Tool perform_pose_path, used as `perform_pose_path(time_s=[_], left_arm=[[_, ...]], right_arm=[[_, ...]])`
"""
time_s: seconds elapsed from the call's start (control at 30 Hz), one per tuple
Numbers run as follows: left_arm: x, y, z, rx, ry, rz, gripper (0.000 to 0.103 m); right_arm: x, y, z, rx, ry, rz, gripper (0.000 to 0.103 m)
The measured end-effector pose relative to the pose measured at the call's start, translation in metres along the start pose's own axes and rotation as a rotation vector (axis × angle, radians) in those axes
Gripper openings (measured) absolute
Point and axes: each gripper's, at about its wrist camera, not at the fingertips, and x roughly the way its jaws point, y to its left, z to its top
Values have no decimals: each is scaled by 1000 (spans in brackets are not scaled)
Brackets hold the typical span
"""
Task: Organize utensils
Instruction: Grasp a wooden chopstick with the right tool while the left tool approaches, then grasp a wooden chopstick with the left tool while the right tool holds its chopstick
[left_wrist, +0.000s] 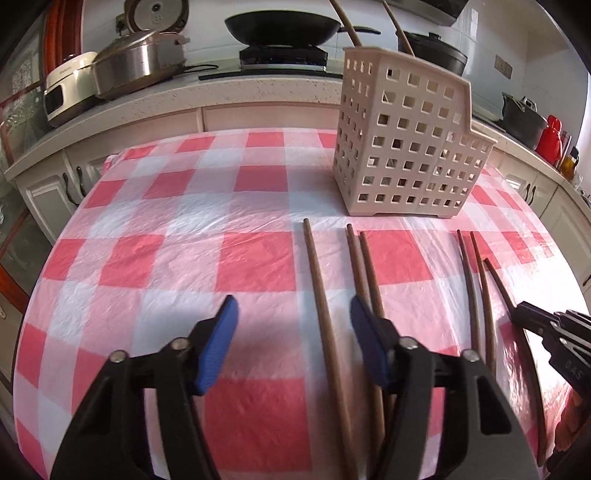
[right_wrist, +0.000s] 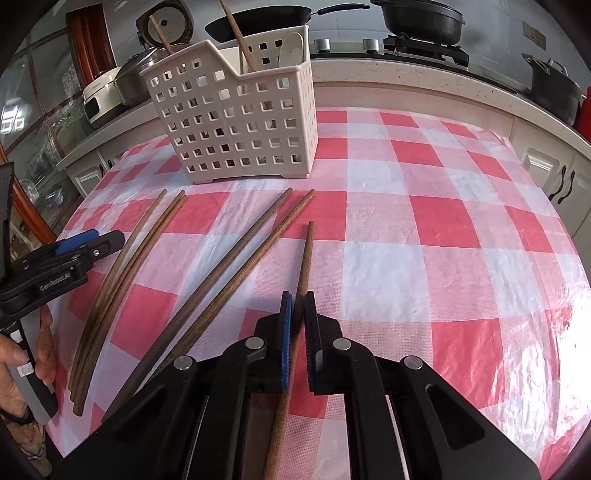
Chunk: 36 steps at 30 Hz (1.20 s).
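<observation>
Several brown wooden chopsticks lie on the checked tablecloth in front of a beige perforated utensil basket (left_wrist: 406, 140), also in the right wrist view (right_wrist: 236, 122). The basket holds two chopsticks (right_wrist: 236, 37) and a white spoon (right_wrist: 291, 50). My right gripper (right_wrist: 298, 299) is shut on the rightmost chopstick (right_wrist: 304, 254), which lies between its blue pads. My left gripper (left_wrist: 293, 314) is open and empty above the cloth, with one chopstick (left_wrist: 319, 284) lying between its fingers. The left gripper shows at the left edge of the right wrist view (right_wrist: 85, 240).
The table wears a red and white checked plastic cloth (left_wrist: 155, 229). Behind it runs a counter with a black wok (left_wrist: 282, 24) on a stove, steel pots (left_wrist: 136, 62) and a red bottle (left_wrist: 550, 136). Cabinets stand below the counter.
</observation>
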Motion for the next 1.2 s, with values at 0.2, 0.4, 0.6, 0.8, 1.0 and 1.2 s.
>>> perform_pose_path(time_s=[0.2,0.4,0.6,0.8,1.0,1.2], left_arm=[[26,-12,17,26,45,20,34],[34,-21,24,65,46,47,18],[33,-21,23,72,45,37,9],[32,-16,22,55,42,4,6],[10,-7,20,28,-36,-21,6],[-28,-3,19,14,-123,-35,6]], right_arm=[[-2,-8,0,25,-3,7,7],[0,-12,3,24,4,-1,8],[5,-5,9,-28,27,-53,8],[8,2,11,-67,32,-109,8],[-8,-1,12,-32,-45,-56,6],[-35,4,22,-13,-157,-37,6]])
